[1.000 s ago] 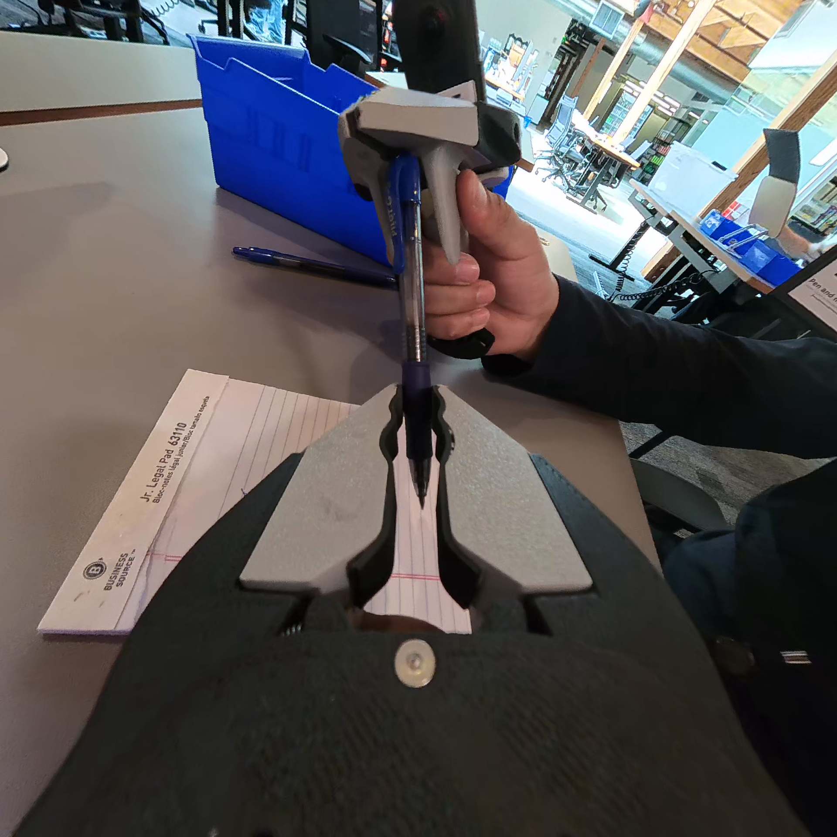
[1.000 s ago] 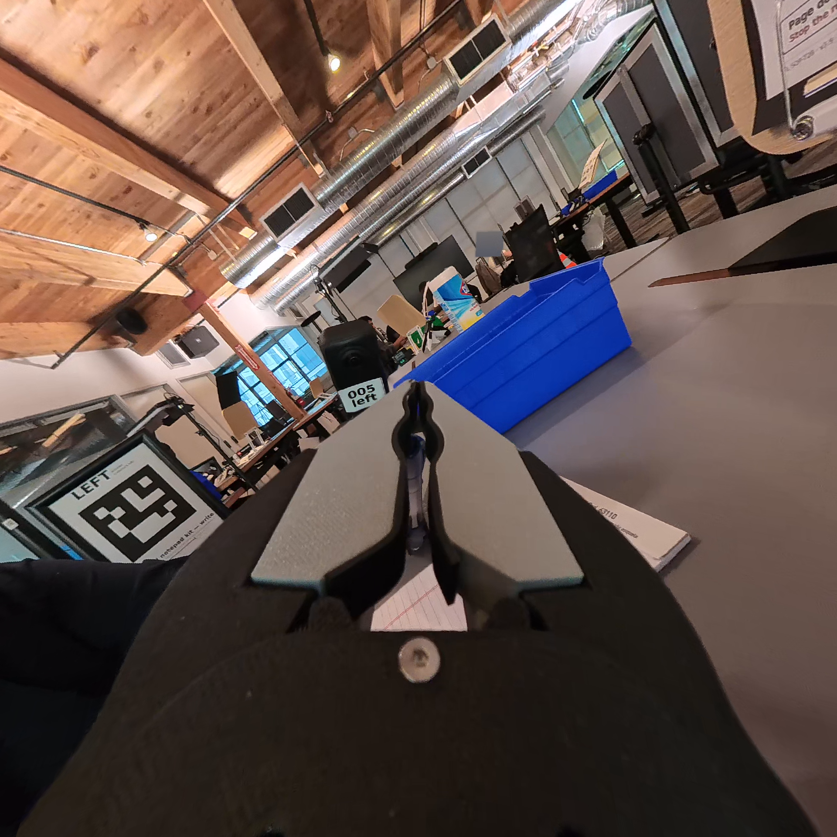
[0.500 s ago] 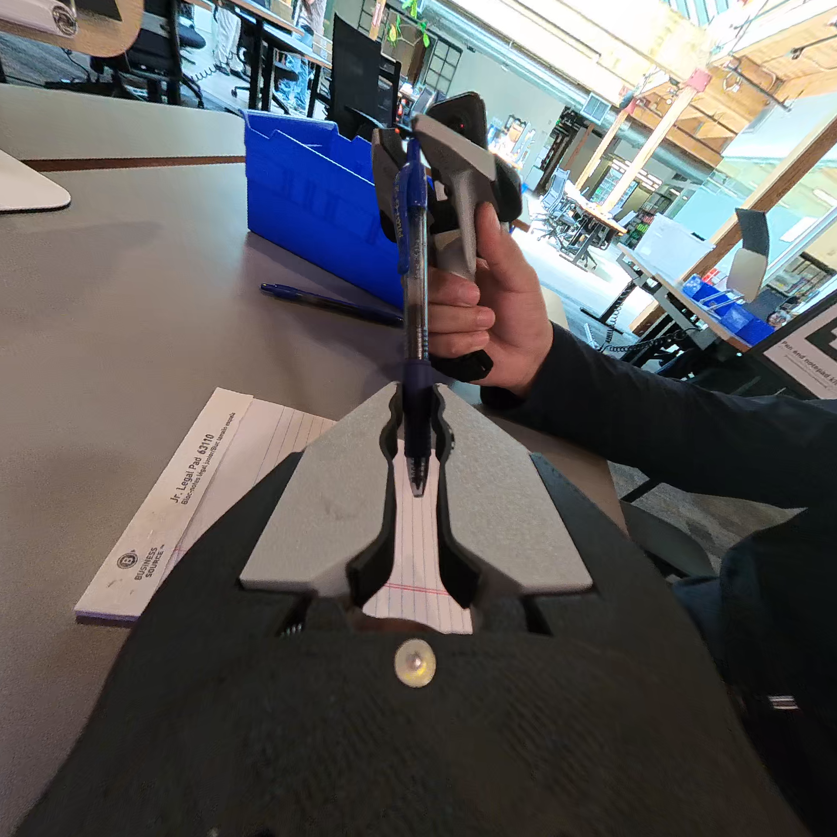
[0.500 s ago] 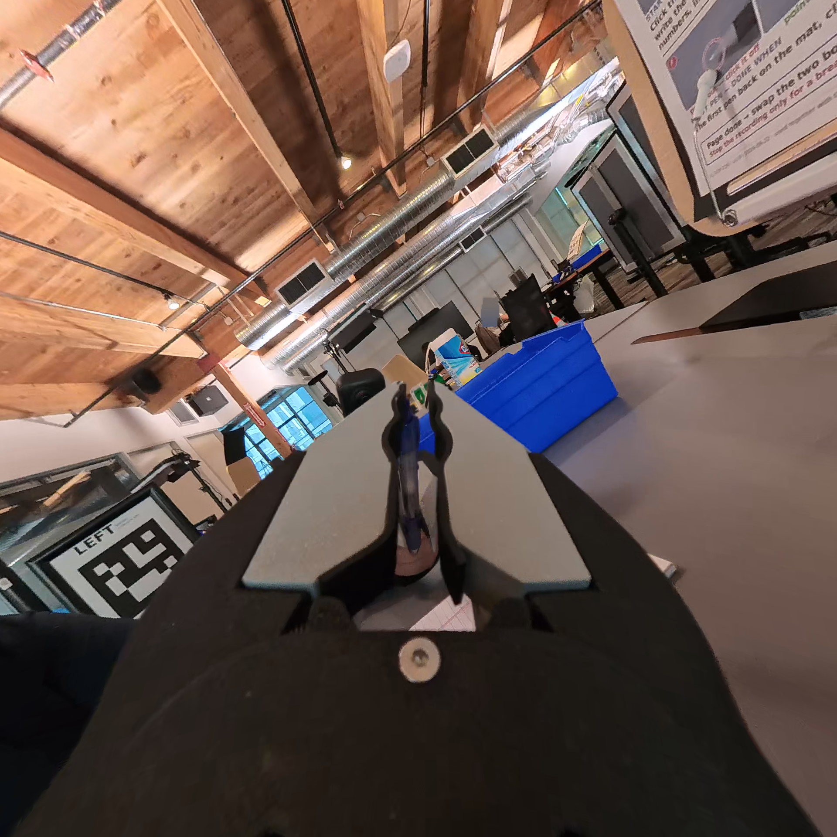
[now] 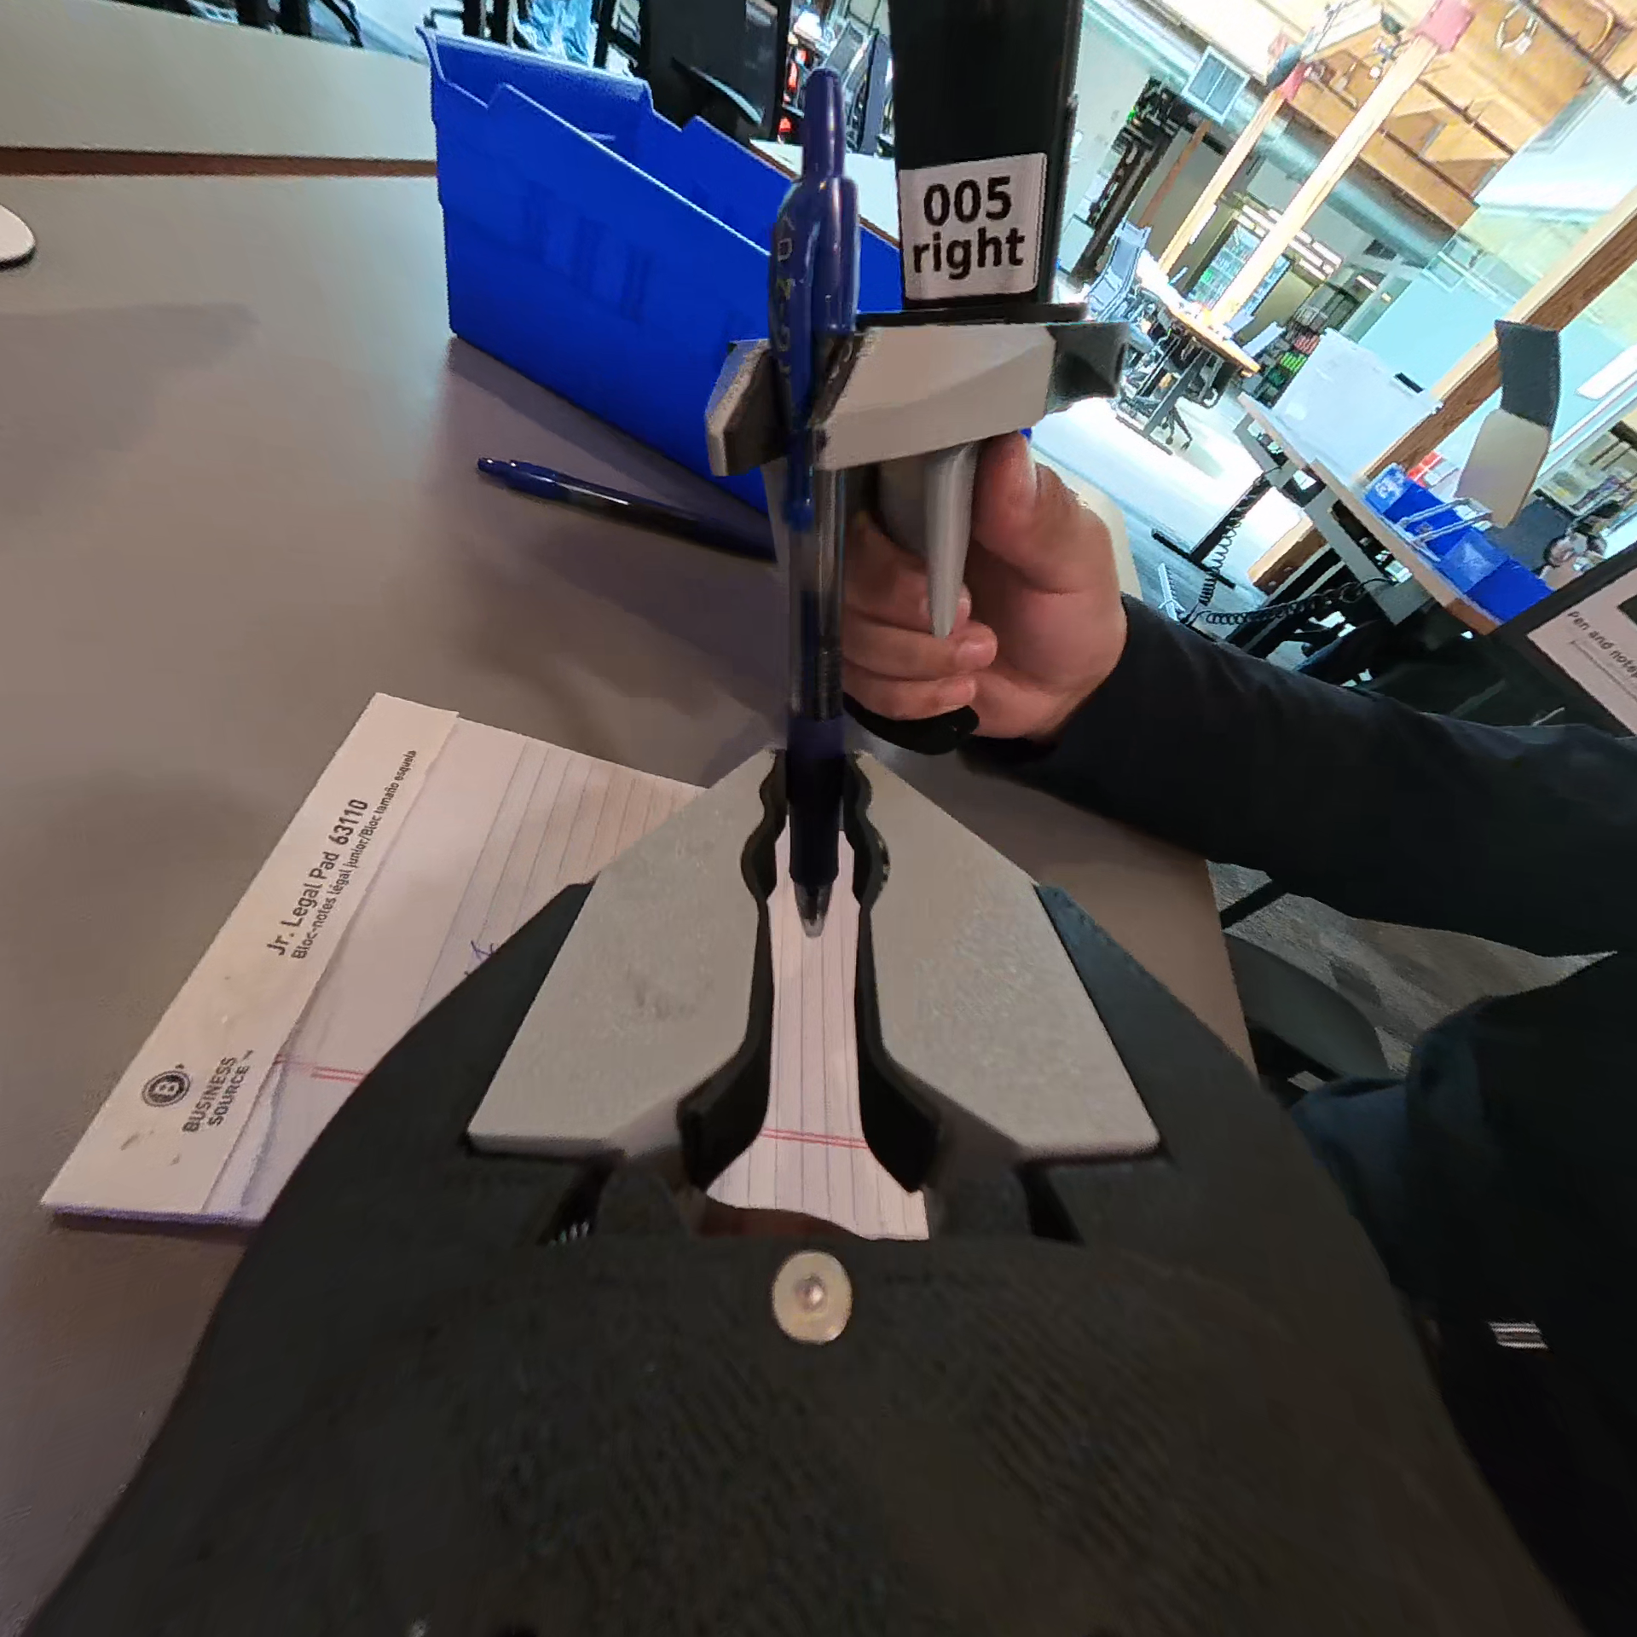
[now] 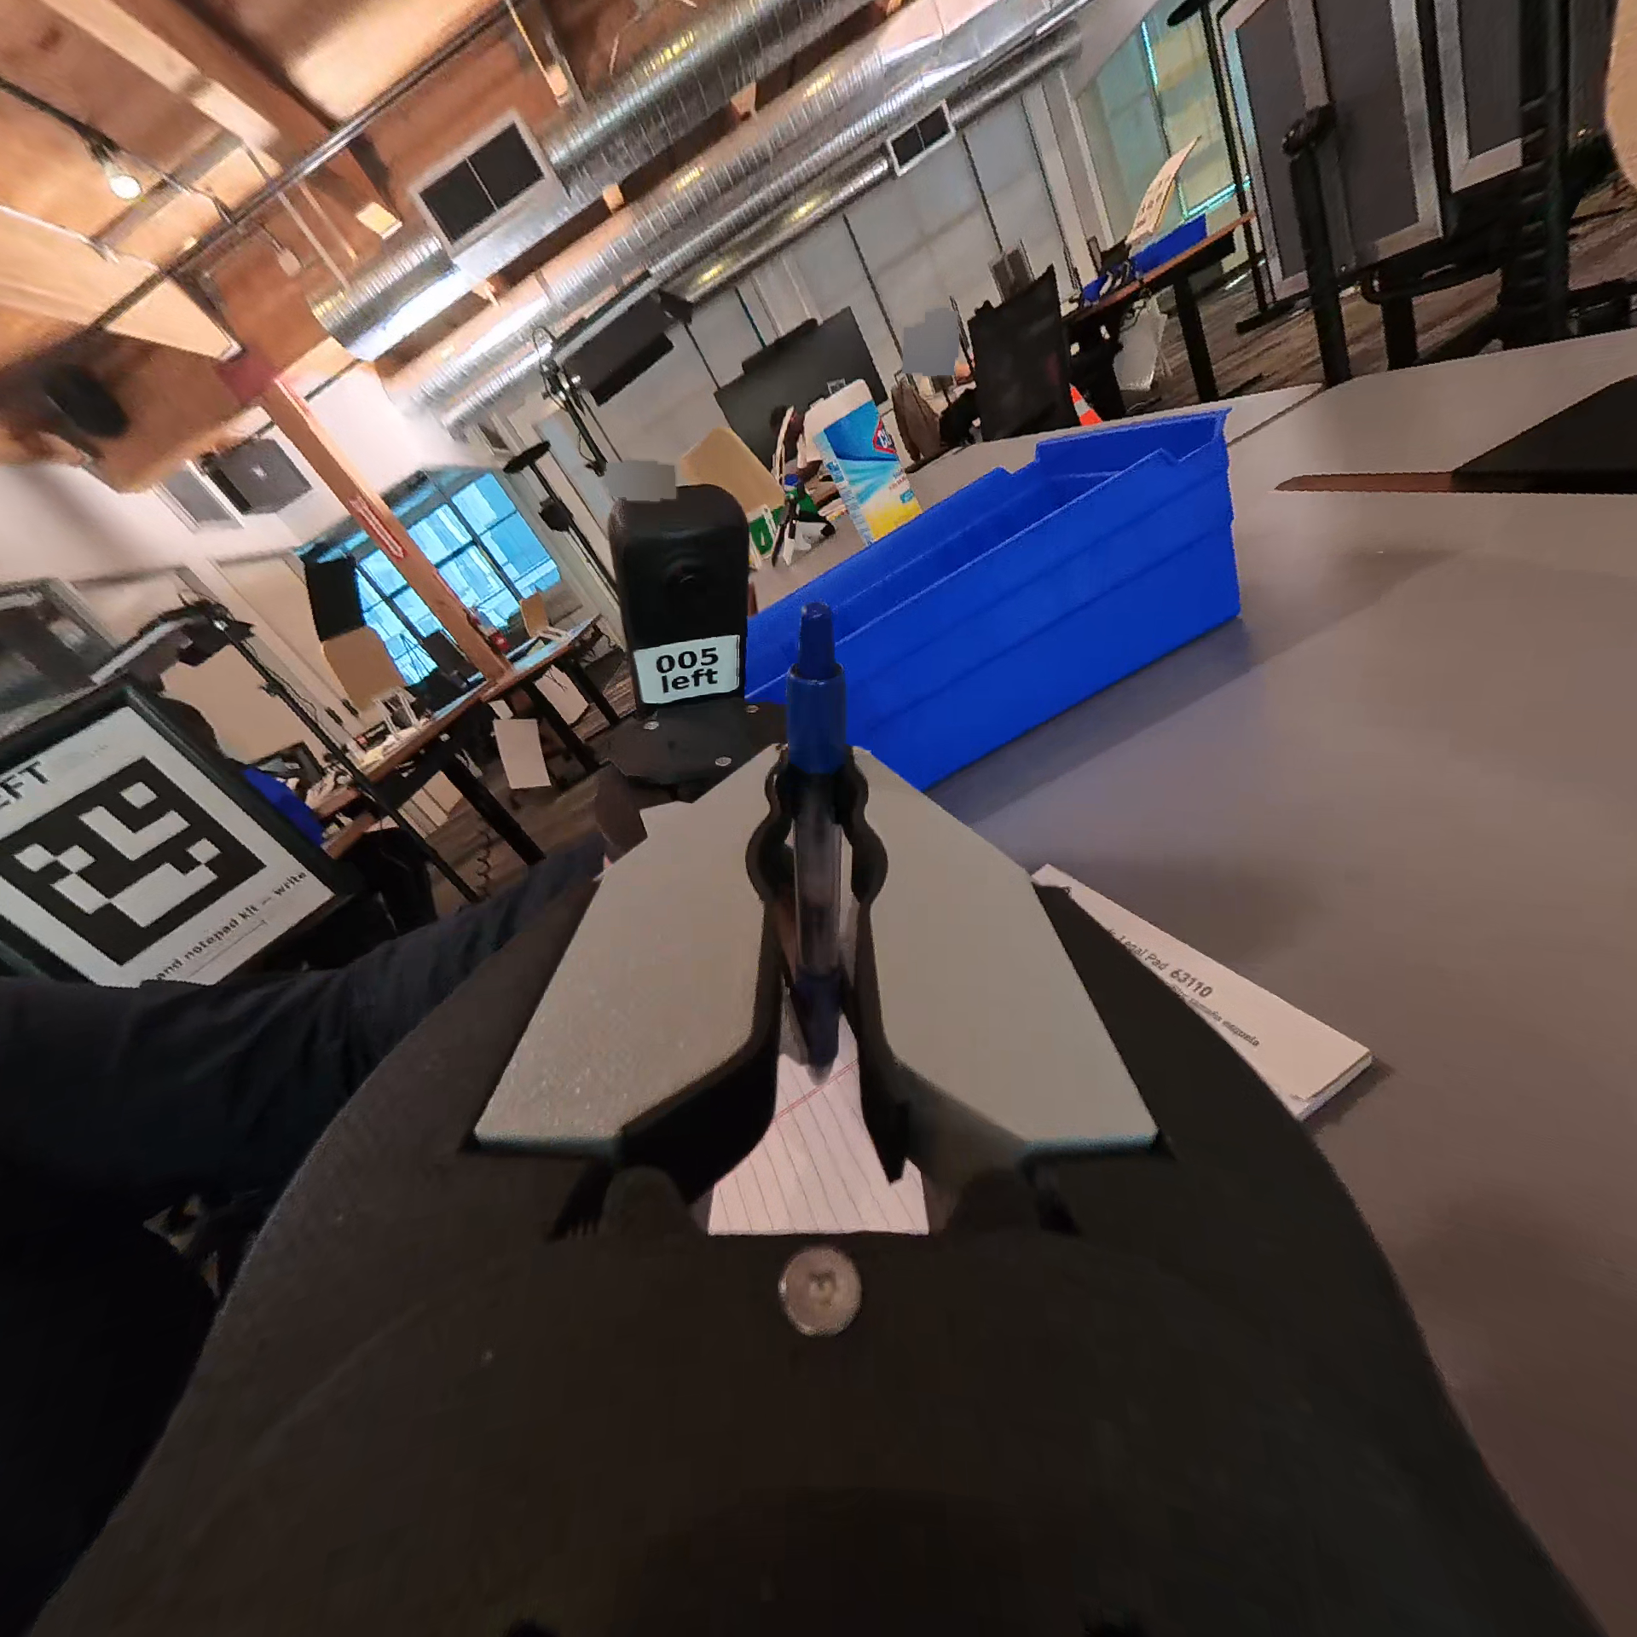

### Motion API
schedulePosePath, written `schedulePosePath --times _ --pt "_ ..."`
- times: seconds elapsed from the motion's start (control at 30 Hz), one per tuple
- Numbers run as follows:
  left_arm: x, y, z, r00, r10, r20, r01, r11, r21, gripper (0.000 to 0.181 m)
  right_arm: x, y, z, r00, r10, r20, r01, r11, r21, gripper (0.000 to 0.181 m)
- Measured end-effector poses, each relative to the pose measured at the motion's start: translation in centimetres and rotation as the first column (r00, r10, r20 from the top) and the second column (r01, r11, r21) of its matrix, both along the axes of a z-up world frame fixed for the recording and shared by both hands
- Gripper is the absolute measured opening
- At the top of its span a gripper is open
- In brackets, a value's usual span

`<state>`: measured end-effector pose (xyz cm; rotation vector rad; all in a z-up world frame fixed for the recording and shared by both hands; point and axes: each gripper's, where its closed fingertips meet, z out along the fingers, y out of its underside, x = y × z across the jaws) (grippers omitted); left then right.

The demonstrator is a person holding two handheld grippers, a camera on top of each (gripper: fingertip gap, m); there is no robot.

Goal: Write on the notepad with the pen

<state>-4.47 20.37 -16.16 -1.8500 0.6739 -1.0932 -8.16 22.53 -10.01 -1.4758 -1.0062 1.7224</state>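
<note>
Both grippers' fingers stay clamped on the pen (image 5: 813,620), now upright with its clicker above the right gripper (image 5: 802,399).

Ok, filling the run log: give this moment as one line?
phase: pen handover | right gripper: shut on pen | left gripper: shut on pen | pen upright above notepad

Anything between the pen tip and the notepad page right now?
Nothing visible. The pen stands upright, held by both the right gripper and the left gripper, its tip over bare lined paper of the notepad. The spare pen lies off the pad.
</note>
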Motion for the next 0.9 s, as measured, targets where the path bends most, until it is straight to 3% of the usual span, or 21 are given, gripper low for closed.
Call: schedulePosePath --times 0.27,0.33,0.47,0.63,0.77,0.8,0.87,0.9 --pt "-0.1 0.2 1.2 0.997 0.016 0.072 -0.018 1.0 0.017 0.015 -0.1 -0.1 0.2 0.999 0.02 -0.033 -0.022 0.998 -0.059 0.006" --pt "-0.2 0.2 1.3 0.996 0.009 0.084 -0.01 1.0 0.011 0.009 -0.3 -0.4 0.1 0.999 0.027 -0.031 -0.029 0.998 -0.064 0.007" --pt "-0.8 0.7 1.3 0.997 0.054 0.047 -0.057 0.997 0.051 0.009 -0.3 0.1 0.1 0.999 0.02 -0.038 -0.024 0.994 -0.105 0.007" --pt "-3.3 2.9 1.3 0.975 0.221 0.022 -0.222 0.972 0.072 0.009 0.5 2.2 -0.5 0.998 -0.059 -0.017 0.056 0.986 -0.158 0.019" --pt "-2.0 2.1 1.4 0.987 0.157 0.031 -0.159 0.985 0.066 0.009 -0.2 1.6 -1.6 1.0 -0.007 0.029 0.012 0.979 -0.201 0.031" --pt "-1.7 2.0 1.0 0.988 0.153 0.011 -0.153 0.986 0.063 0.009 -0.5 1.0 -1.9 0.999 0.02 0.038 -0.012 0.981 -0.193 0.031" --pt "-1.1 1.8 0.2 0.991 0.134 -0.026 -0.133 0.99 0.054 0.009 -1.1 -0.1 -2.2 0.996 0.048 0.074 -0.039 0.991 -0.13 0.009" --pt "-0.9 1.7 -0.1 0.992 0.124 -0.034 -0.123 0.991 0.045 0.009 -1.3 -0.3 -2.5 0.993 0.041 0.108 -0.032 0.996 -0.083 0.008"
